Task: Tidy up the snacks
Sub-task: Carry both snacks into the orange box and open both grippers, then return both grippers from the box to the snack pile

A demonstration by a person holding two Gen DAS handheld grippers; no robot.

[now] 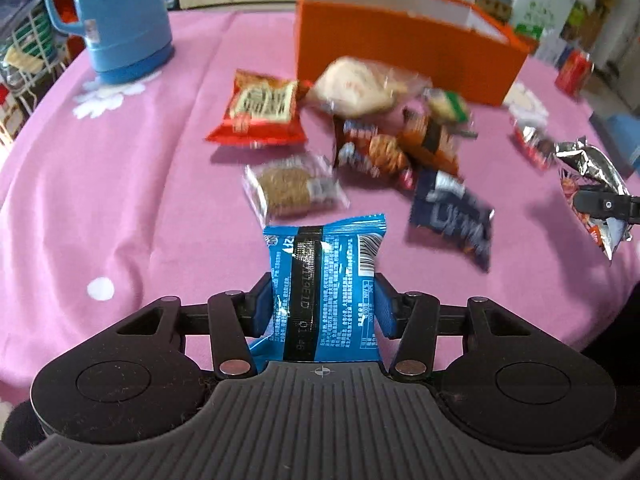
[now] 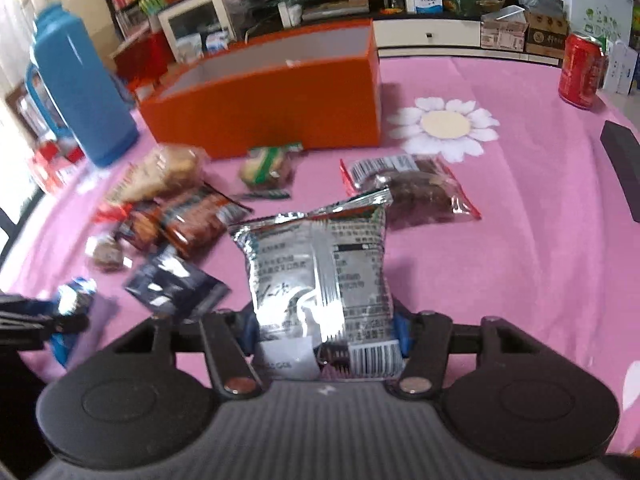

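Note:
My left gripper (image 1: 323, 300) is shut on a blue snack packet (image 1: 325, 280) and holds it above the pink tablecloth (image 1: 120, 208). My right gripper (image 2: 324, 328) is shut on a silver foil snack packet (image 2: 320, 268); it also shows at the right edge of the left wrist view (image 1: 592, 196). An open orange box (image 1: 400, 36) stands at the back of the table, also in the right wrist view (image 2: 272, 112). Several loose snack packets lie in front of it, among them a red one (image 1: 260, 110), a clear-wrapped cake (image 1: 292, 188) and a dark blue one (image 1: 456, 216).
A blue thermos jug (image 1: 116, 16) stands at the back left. A red can (image 2: 582, 70) stands at the back right. A dark flat object (image 2: 624, 164) lies at the table's right edge. A clear packet with dark contents (image 2: 416, 188) lies right of the pile.

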